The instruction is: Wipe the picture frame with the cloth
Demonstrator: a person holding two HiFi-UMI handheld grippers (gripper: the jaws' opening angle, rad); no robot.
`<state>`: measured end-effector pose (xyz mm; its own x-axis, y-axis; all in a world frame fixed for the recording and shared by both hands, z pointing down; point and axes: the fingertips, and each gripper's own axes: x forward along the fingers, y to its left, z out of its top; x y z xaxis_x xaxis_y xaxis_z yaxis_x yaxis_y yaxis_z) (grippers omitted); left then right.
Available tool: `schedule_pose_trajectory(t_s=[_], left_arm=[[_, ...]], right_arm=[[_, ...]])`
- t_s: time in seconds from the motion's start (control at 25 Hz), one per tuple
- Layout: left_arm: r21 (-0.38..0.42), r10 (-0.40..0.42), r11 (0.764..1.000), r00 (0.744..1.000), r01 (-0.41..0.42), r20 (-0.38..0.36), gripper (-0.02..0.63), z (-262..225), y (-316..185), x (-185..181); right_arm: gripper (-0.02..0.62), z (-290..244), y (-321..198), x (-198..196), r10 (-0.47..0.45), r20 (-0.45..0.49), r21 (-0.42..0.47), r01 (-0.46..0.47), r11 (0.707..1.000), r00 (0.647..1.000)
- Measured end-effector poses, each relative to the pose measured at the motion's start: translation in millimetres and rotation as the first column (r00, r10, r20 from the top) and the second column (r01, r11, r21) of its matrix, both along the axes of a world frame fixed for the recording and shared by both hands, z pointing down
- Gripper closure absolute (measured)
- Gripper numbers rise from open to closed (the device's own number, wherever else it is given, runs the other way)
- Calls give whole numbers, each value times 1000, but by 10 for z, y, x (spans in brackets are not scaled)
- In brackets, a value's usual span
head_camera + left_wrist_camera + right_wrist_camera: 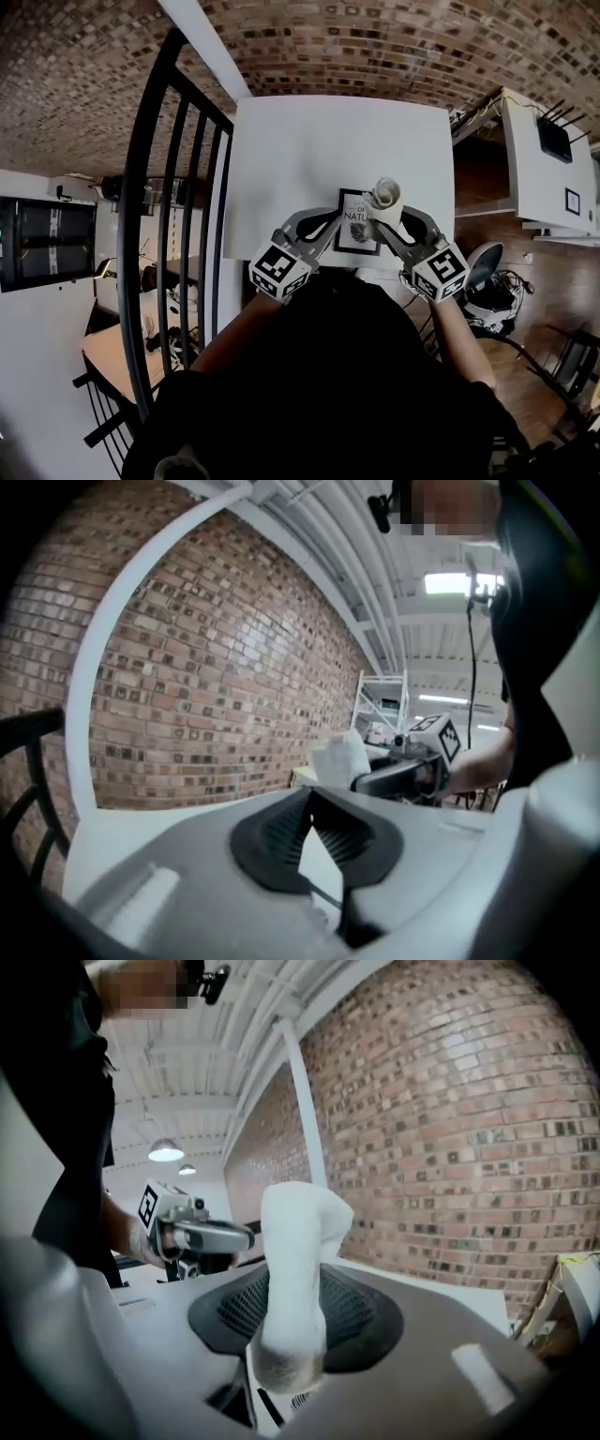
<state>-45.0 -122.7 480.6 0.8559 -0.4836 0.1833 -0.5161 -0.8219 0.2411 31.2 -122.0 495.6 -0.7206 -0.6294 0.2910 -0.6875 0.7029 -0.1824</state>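
A small black picture frame [357, 240] with a printed page sits at the near edge of the white table [309, 150]. My left gripper [331, 225] is at the frame's left edge, its jaws closed on a thin pale panel with a dark rim [313, 853], which looks like the frame seen edge-on. My right gripper [394, 223] is shut on a rolled white cloth [385, 195], which stands up above the frame's upper right corner. In the right gripper view the cloth [292, 1241] rises between the ribbed pads, and the left gripper [217, 1235] is just beyond it.
A black metal railing [178, 187] runs along the table's left side. A white desk [539, 159] with a dark device stands to the right, with cables on the wooden floor [497, 281] below it. A cardboard box [562, 1312] sits at the right.
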Motion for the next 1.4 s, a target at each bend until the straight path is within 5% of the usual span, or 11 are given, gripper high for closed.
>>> schedule_pose_trajectory(t_s=[0.36, 1.4], left_arm=[[135, 38, 991, 991, -21, -127, 604, -728, 119, 48], [143, 15, 990, 992, 4, -129, 604, -760, 188, -15]], right_arm=[[440, -906, 187, -32, -32, 115, 250, 2, 968, 993], [440, -870, 303, -141, -46, 100, 212, 24, 977, 994]])
